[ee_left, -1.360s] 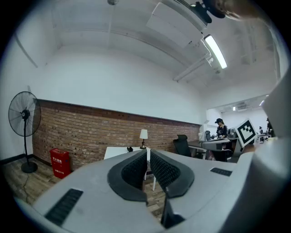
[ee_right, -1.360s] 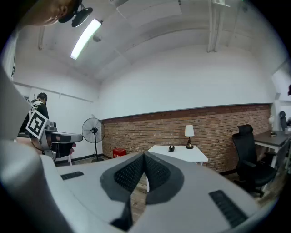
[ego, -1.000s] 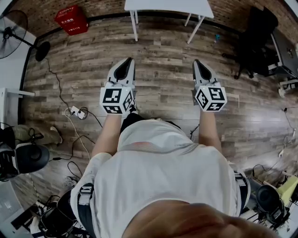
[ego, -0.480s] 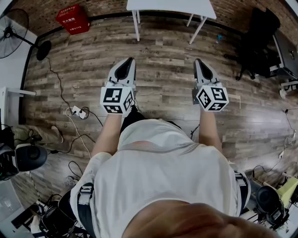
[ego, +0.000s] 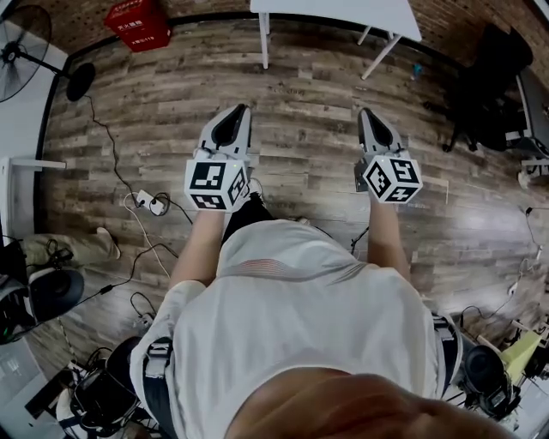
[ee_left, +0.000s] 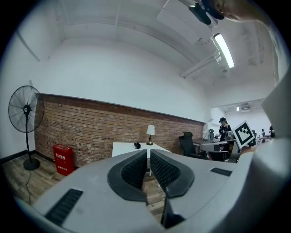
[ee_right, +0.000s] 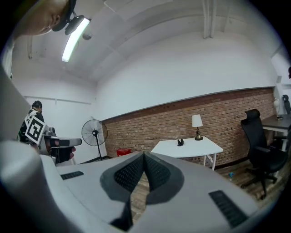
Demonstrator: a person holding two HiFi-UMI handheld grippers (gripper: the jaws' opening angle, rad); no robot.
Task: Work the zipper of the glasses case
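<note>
In the head view the left claw and right claw are both pinched together and empty above the floor, with the table ahead and nothing readable on it. In the left gripper view the case is probably the small dark thing beside the lamp on the table, though it is too small to be sure. The right gripper view shows it dark, low and rounded. It is likely light, stiff-shelled and prone to sliding, so pin the body with one claw and pinch the zipper pull with the other.
</note>
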